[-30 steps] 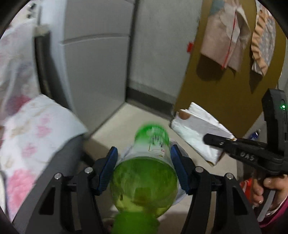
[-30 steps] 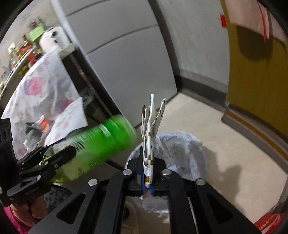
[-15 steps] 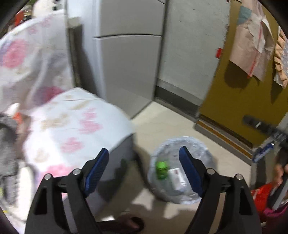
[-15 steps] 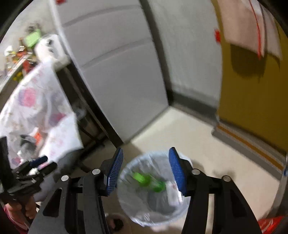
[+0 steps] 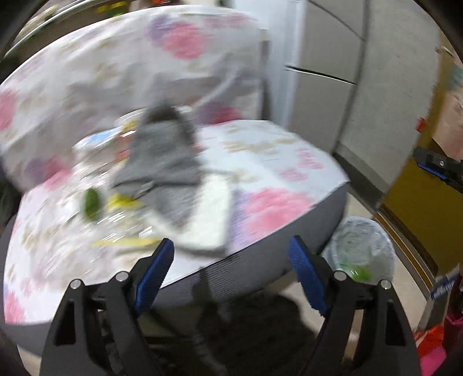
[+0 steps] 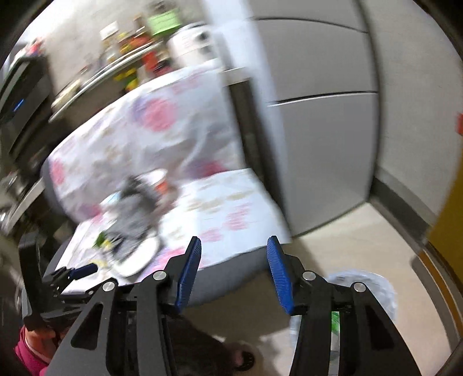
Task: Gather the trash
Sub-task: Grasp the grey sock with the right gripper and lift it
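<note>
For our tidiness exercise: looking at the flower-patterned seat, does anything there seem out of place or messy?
Yes. A crumpled grey cloth lies heaped on the flower-patterned seat cover, partly over a white plate, with yellow scraps and a small green object scattered beside it. Blur hides finer detail.

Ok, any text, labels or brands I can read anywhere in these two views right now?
None legible.
Green sign on the back shelf: too blurred to read.
White container beside it: dark marks, unreadable.
Packaging on the floral-covered chair: motion-blurred, no readable print.
</note>
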